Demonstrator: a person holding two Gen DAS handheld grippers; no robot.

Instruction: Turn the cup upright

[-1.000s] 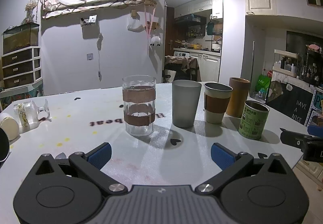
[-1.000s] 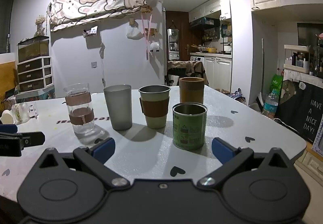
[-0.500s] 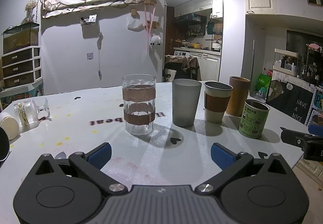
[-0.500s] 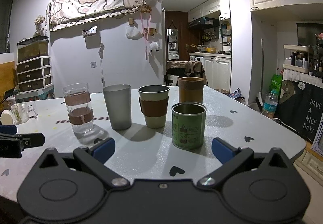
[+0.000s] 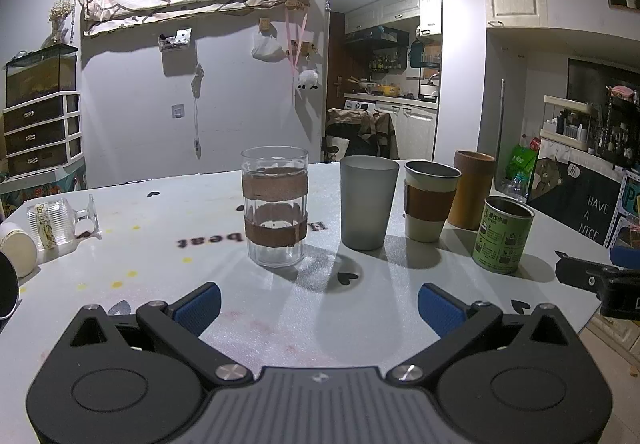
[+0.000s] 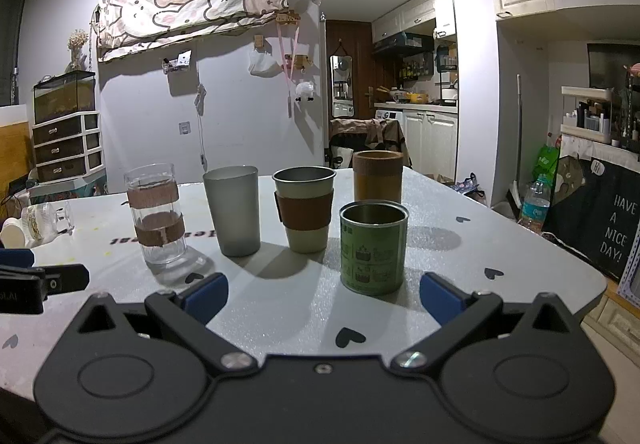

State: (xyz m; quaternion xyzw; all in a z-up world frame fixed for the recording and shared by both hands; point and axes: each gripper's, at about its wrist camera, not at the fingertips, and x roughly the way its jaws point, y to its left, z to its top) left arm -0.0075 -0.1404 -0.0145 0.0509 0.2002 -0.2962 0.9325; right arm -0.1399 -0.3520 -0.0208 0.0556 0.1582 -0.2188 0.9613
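Several cups stand upright on the white table [image 5: 160, 244]: a clear glass with brown bands [image 5: 275, 211], a grey tumbler [image 5: 368, 201], a cream cup with a brown sleeve [image 5: 430, 199], a brown cup [image 5: 472, 189] and a green tin [image 5: 503, 235]. They show too in the right wrist view: glass [image 6: 156, 213], tumbler [image 6: 234, 209], sleeved cup [image 6: 305, 208], brown cup [image 6: 377, 176], tin [image 6: 373, 247]. My left gripper [image 5: 318, 308] is open and empty, short of the glass. My right gripper [image 6: 324, 298] is open and empty, just short of the tin.
A clear glass mug [image 5: 60, 222] and a white cup [image 5: 16, 248] lie on their sides at the table's left edge. The right gripper's finger [image 5: 592, 278] shows at the right of the left wrist view. The table's right edge [image 6: 592, 276] drops to the floor.
Almost nothing has moved. Both grippers stay open and nearly still, with a very slight drift of the views.
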